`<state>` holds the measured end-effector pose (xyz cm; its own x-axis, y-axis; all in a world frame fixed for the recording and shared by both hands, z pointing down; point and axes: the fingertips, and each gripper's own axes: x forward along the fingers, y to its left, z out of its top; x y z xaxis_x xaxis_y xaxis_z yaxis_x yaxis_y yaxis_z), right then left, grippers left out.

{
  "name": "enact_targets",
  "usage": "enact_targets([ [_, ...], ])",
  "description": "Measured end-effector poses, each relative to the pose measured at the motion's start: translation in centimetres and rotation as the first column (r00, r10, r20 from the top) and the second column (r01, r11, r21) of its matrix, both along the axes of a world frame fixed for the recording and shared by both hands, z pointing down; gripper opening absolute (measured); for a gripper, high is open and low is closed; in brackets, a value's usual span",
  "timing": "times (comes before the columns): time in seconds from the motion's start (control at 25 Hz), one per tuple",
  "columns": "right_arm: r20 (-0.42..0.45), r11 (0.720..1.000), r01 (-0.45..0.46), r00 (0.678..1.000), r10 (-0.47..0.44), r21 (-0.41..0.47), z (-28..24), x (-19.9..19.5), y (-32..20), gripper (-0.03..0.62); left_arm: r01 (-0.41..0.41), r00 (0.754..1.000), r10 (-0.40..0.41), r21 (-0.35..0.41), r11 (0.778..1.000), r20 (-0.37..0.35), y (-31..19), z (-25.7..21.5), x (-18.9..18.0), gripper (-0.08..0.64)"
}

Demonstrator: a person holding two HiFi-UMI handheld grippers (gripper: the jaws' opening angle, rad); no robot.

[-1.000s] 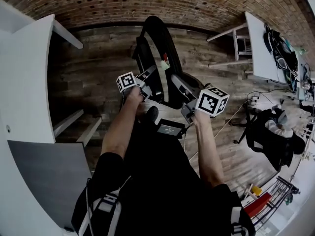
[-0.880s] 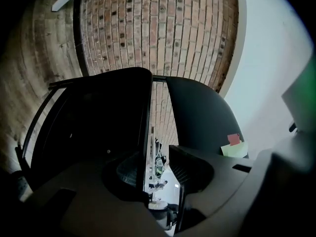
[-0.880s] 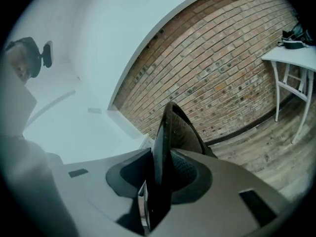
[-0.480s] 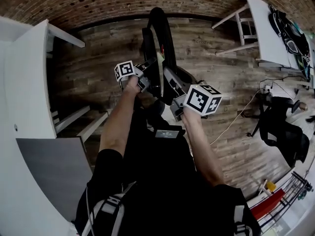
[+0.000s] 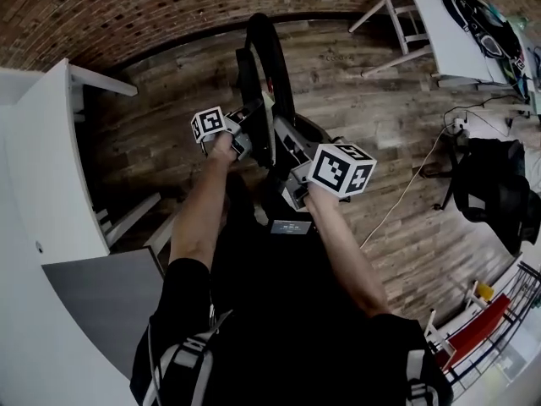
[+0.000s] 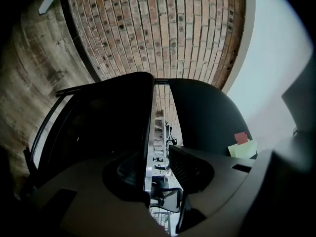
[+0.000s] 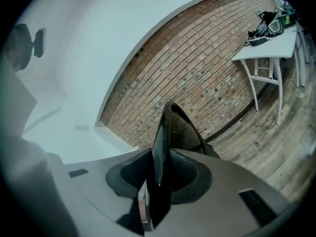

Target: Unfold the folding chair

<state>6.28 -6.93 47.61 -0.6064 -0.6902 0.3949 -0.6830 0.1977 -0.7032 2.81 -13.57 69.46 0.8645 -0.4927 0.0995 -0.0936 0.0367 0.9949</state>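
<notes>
Folding chair (image 5: 283, 74): black, folded nearly flat, upright on the wooden floor (image 5: 169, 125) before a brick wall (image 5: 127, 7). Right gripper (image 7: 159, 174): jaws clenched on the chair's thin edge. Left gripper (image 6: 158, 174): jaws parted astride another edge, with a gap beside one pad.

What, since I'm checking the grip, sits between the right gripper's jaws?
The chair's panel edge, pinched between both pads; the right gripper view shows it.

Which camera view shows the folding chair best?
The head view: it shows the black folding chair almost whole, seen from above. The left gripper view shows only two dark panels close up; the right gripper view only one thin edge between its jaws.
</notes>
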Motion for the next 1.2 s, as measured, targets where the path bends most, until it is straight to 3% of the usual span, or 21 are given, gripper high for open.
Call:
enact_targets([
  [0.16, 0.011, 1.0, -0.02, 1.0, 0.02, -0.004, 0.5, -0.4, 0.4, 0.115, -0.044, 0.999, 0.044, 0.042, 0.998, -0.004, 0.4, 0.0, -0.3, 0.144],
  [0.32, -0.016, 0.999, 0.042, 0.999, -0.042, -0.002, 0.0, -0.4, 0.4, 0.117, 0.002, 0.999, 0.001, 0.089, 0.996, -0.041, 0.7, -0.7, -0.3, 0.149],
  [0.52, -0.027, 0.997, 0.082, 0.996, -0.082, -0.004, -0.4, -1.6, 0.4, 0.12, -0.043, 0.999, 0.045, 0.119, 0.992, -0.016, 1.7, -0.7, -1.2, 0.149],
  [0.6, -0.037, 0.995, 0.099, 0.994, -0.1, -0.01, -0.3, -1.9, 0.3, 0.12, -0.027, 0.998, 0.034, 0.109, 0.994, -0.06, 2.4, -0.9, -1.7, 0.149],
  [0.76, -0.064, 0.988, 0.153, 0.986, -0.154, -0.021, -0.6, -2.2, 0.3, 0.121, 0.073, 0.984, -0.065, 0.044, 0.996, -0.166, 2.8, -1.1, -2.0, 0.149],
  [0.88, -0.059, 0.987, 0.159, 0.985, -0.16, -0.02, -0.8, -2.3, 0.2, 0.12, 0.098, 0.976, -0.094, 0.01, 0.995, -0.198, 3.1, -1.2, -1.5, 0.149],
  [1.2, 0.025, 0.993, 0.119, 0.993, -0.119, 0.003, -0.6, -1.1, 0.1, 0.12, 0.077, 0.97, -0.078, -0.015, 0.997, -0.23, 3.4, -1.1, -1.6, 0.146],
])
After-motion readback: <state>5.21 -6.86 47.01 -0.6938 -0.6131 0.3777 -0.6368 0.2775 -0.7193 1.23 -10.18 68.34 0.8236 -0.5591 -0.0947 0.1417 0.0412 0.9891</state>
